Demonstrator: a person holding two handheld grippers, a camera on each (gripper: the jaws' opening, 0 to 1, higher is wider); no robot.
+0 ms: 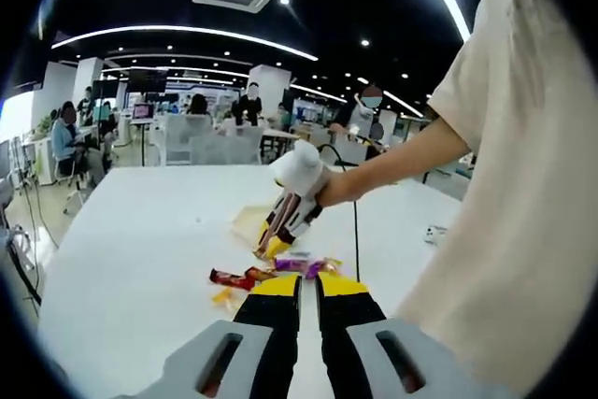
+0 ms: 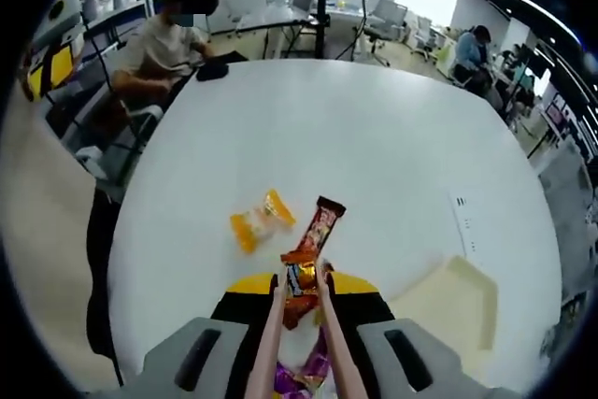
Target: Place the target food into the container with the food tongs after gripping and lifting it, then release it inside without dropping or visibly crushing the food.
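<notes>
nearest the lens in the right gripper view, the right gripper (image 2: 301,298) has its jaws squeezing a pair of pale food tongs (image 2: 297,324), whose tips pinch an orange-wrapped snack (image 2: 302,279). a red snack bar (image 2: 316,223) lies just ahead, seemingly touching it, and a yellow-orange candy packet (image 2: 259,221) sits beside that. a purple wrapper (image 2: 313,373) shows low between the tong arms. the cream container (image 2: 458,310) waits off to one side on the white table (image 2: 355,128).

in the left gripper view the left gripper (image 1: 308,289) hangs above the table with its jaws pressed together on nothing, looking at the person's hand (image 1: 301,173) working the other tool over the snack pile.

the risk lies in the grip: the tongs hold the wrapper near one end, so it could swivel and slip out on the way over, while a harder squeeze might crush it. the neighbouring bar could also be dragged along.

whether the snack has left the table is hard to tell, since the gripper body covers its lower part, and the container's far edge is cut off.
</notes>
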